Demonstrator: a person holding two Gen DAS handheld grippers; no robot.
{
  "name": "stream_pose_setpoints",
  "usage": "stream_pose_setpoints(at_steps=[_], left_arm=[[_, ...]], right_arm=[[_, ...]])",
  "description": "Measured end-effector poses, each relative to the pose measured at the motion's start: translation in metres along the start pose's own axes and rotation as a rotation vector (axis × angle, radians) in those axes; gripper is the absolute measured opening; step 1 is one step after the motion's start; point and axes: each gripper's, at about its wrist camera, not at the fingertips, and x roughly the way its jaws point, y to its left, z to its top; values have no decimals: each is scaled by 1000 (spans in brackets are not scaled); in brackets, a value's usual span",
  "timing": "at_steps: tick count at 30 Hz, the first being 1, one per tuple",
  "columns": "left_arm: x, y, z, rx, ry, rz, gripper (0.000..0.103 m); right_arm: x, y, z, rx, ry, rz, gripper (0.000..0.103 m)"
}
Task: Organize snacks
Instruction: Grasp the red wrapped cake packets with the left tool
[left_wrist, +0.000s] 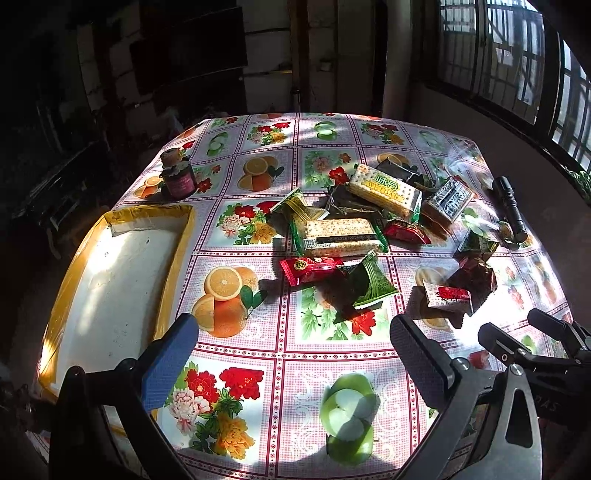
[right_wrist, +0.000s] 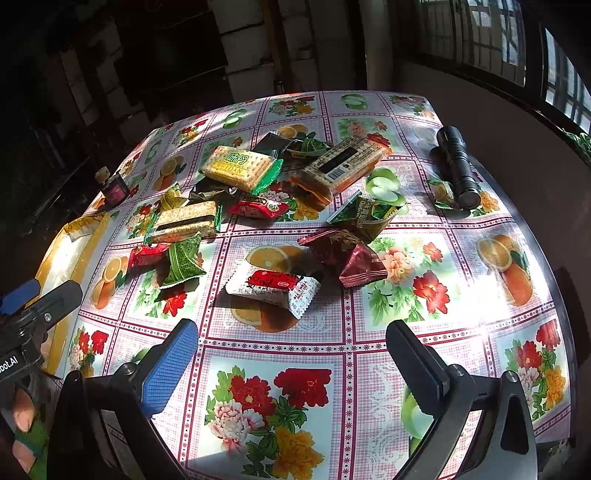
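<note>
Covering nearly the whole frame in both views, a counter draped in a fruit-and-flower oilcloth catches hard sunlight. At centre left of the left wrist view lies a white tray with a yellow rim, bare inside. Snacks sit heaped in the middle of the frame, well apart from the tray: a cracker pack marked WEIDAN rests on top of the pile, a second cracker pack lies just below it, and green, red and dark wrappers spill around them. A white-and-red packet lies alone at centre frame in the right wrist view, nearest that gripper. A black flashlight lies at upper right, touching a small green packet. A dark jar stands at upper left; its label is too small to read.

Left gripper, at the bottom of its own view, is spread wide and holds nothing. Right gripper likewise gapes, released, above the oilcloth. Fingers of a hand show at lower left.
</note>
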Motion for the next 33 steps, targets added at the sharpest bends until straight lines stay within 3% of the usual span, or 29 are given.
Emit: stream_pose_setpoints(at_steps=[6,11,14,24,25,27,30,33], left_arm=[[15,3,0,1,36,-10,103],[58,0,14,64,113,-58,103],[84,0,27,80,131,-29,103],[138,-3,38,86,244,-104,101],[140,-3,38,86,247,-122,97],[142,-6,37,89,256,-134,71],[135,-12,37,120,245,-152,36],[130,-15,35,130,250,-188,32]], right_arm=[[8,2,-5,-37,3,56,101],[24,7,1,-72,6,137,92],[42,9,10,-96,18,135,90],[71,6,25,-134,76,139,78],[72,7,25,-141,80,138,76],[72,8,25,-155,81,141,73],[71,9,25,-174,84,142,54],[70,7,26,-170,97,160,50]])
